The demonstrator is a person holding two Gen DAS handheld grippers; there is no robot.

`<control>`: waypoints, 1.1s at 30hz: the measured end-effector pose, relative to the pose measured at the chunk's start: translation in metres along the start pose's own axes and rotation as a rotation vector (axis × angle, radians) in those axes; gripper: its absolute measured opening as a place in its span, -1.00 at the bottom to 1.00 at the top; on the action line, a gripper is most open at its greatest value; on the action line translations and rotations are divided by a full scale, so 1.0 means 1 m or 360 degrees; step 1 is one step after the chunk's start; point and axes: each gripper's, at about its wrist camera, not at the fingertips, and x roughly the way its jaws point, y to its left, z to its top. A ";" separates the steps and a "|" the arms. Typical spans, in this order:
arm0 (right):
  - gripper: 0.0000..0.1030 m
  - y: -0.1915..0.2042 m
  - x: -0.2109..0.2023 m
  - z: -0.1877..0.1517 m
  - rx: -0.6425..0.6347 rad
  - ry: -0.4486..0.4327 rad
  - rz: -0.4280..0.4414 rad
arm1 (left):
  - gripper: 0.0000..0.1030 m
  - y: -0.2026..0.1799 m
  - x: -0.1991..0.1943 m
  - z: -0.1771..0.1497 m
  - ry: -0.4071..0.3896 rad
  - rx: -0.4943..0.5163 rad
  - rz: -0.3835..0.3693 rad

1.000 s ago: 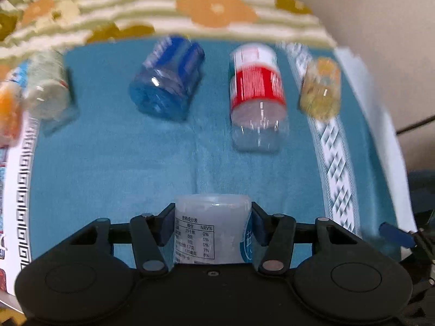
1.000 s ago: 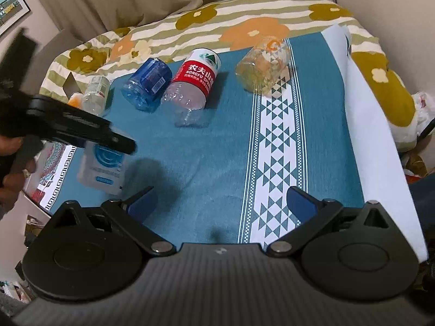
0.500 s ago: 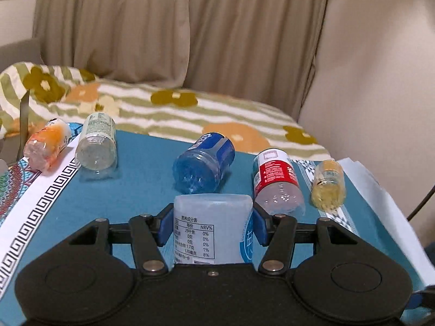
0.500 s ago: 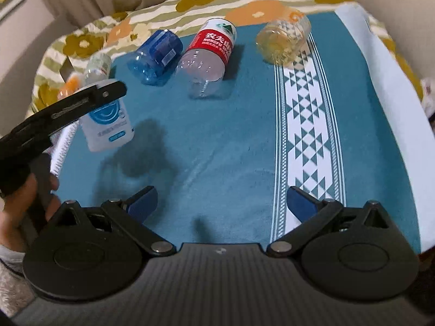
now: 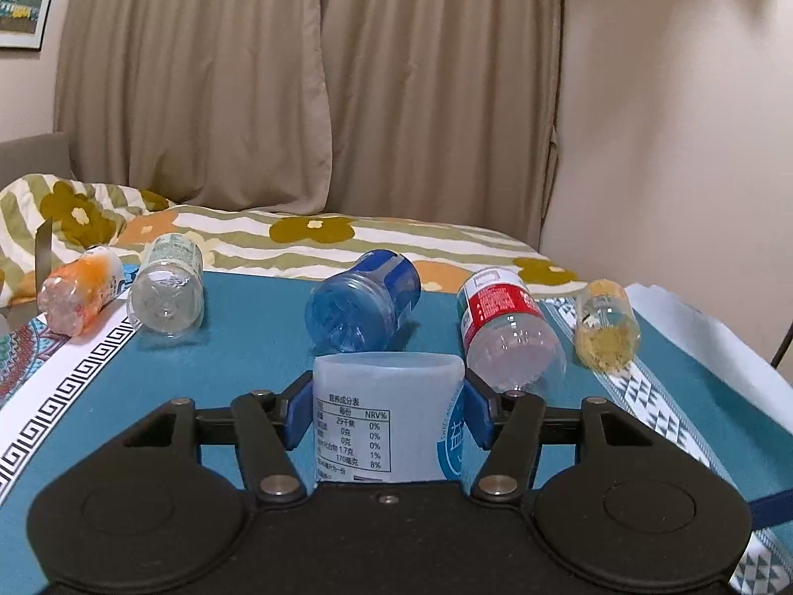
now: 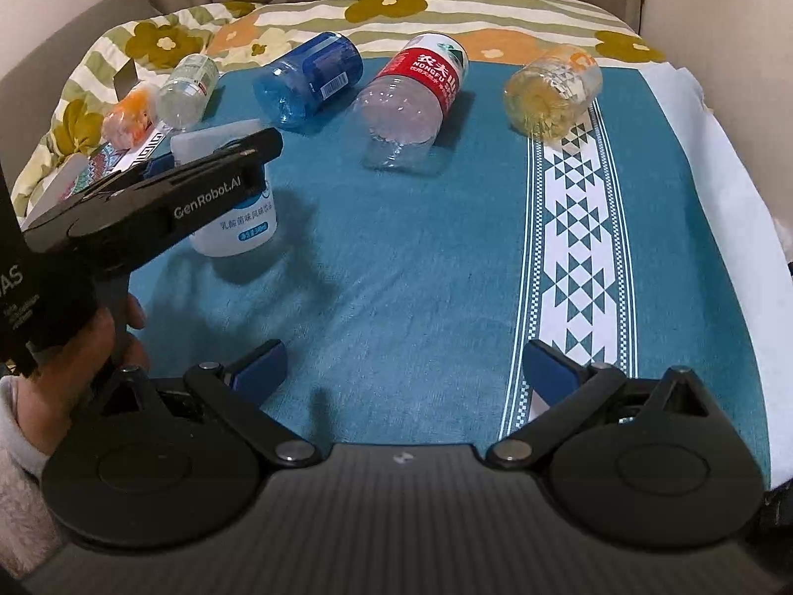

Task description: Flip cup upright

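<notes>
On blue cloth [image 6: 396, 258]: five bottles lying [image 5: 364, 307], one gripped [image 5: 389, 421].

"GenRobot.AI" on left claw [image 6: 218, 158], "NONGFU" on red-labelled bottle [image 6: 421, 84], "NRV%" nutrition table on white cup [image 5: 389, 411]

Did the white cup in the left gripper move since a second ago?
Yes. The white cup, clamped in the left gripper, swung upright and came down toward the teal cloth, nearer the lying blue bottle.

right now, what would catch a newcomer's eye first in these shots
The left gripper, shut on a white bottle that stands on the teal cloth at its left side. Behind it five bottles lie on their sides in a row, the blue bottle and red-labelled bottle in the middle.
</notes>
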 end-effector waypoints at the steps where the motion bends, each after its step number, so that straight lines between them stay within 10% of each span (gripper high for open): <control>1: 1.00 0.001 0.000 0.000 -0.0004 -0.0002 -0.0006 | 0.25 -0.001 -0.001 0.000 0.0005 0.0015 0.0003; 15: 1.00 0.006 -0.004 -0.001 -0.0009 -0.0022 -0.0035 | 0.29 -0.004 -0.016 -0.001 0.0194 0.0157 -0.0003; 20: 1.00 0.006 -0.008 -0.004 -0.0003 -0.0024 -0.0052 | 0.89 -0.007 -0.020 -0.002 0.0205 0.0189 0.0004; 33: 1.00 0.010 -0.061 0.016 0.0068 -0.0170 -0.0111 | 0.91 0.011 -0.072 0.056 0.0343 0.0162 -0.0012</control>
